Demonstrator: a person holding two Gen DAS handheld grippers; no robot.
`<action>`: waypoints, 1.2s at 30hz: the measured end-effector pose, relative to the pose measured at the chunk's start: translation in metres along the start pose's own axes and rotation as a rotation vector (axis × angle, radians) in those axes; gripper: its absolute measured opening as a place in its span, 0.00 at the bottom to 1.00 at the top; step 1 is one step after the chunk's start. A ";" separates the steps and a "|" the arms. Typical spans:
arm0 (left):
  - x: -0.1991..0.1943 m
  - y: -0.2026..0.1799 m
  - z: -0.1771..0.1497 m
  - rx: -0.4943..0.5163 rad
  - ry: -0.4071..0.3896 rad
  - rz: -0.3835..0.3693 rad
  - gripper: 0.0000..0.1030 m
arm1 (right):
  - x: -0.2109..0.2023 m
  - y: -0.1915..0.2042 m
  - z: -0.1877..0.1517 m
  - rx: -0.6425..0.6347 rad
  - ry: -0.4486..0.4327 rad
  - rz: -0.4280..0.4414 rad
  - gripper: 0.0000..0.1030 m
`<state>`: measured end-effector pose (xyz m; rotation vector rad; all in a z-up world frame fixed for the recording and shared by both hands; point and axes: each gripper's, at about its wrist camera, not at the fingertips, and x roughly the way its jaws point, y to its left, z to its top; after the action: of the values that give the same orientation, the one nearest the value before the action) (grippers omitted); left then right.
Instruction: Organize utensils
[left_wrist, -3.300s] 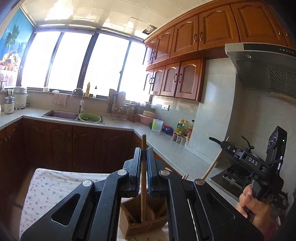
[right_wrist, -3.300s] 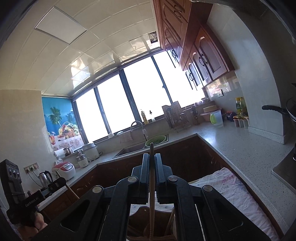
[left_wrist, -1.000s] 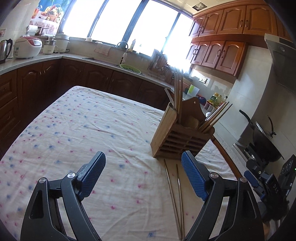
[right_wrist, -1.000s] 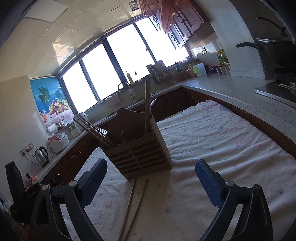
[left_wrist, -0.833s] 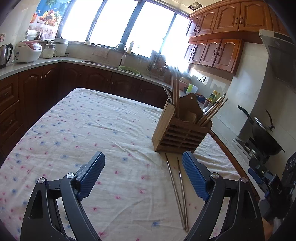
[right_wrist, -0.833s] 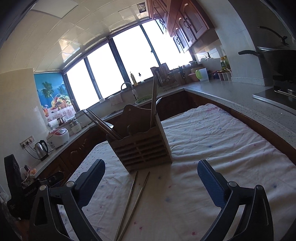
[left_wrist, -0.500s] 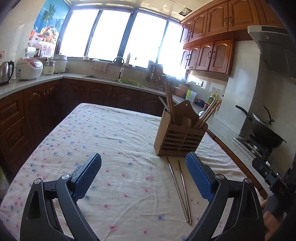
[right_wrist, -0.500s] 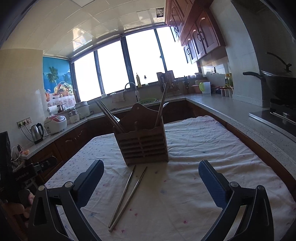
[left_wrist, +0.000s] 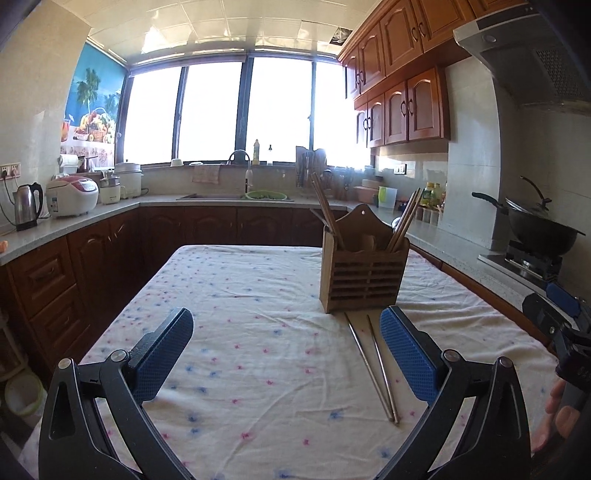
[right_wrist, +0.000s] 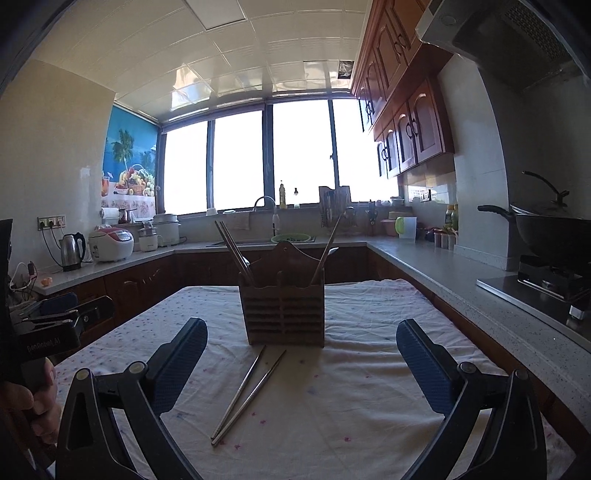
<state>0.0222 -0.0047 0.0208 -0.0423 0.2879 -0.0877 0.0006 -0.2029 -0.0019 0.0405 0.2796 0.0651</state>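
A: Where are the utensils?
B: Slatted wooden chopstick holder (left_wrist: 364, 275) stands on the speckled tablecloth (left_wrist: 236, 306); two slim metal chopsticks (left_wrist: 373, 363) lie before it
A: Grippers?
B: Left gripper (left_wrist: 286, 349) has just been opening wide, empty; right gripper (right_wrist: 301, 360) spread wide, empty

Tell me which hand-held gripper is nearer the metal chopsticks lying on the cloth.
Left, by a small margin. The metal chopsticks lie just inside the left hand-held gripper's right finger. The right hand-held gripper has them left of centre between its open fingers, slightly further ahead.
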 end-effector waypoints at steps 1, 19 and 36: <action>0.000 -0.001 -0.003 0.007 0.004 0.014 1.00 | -0.001 0.000 -0.003 -0.002 0.005 -0.003 1.00; -0.002 -0.009 -0.022 0.051 0.016 0.092 1.00 | 0.000 -0.001 -0.025 -0.010 0.060 -0.022 1.00; 0.001 -0.009 -0.027 0.059 0.027 0.104 1.00 | 0.000 -0.002 -0.029 0.006 0.068 -0.029 1.00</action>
<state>0.0149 -0.0147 -0.0054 0.0326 0.3137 0.0065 -0.0075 -0.2042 -0.0303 0.0401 0.3487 0.0365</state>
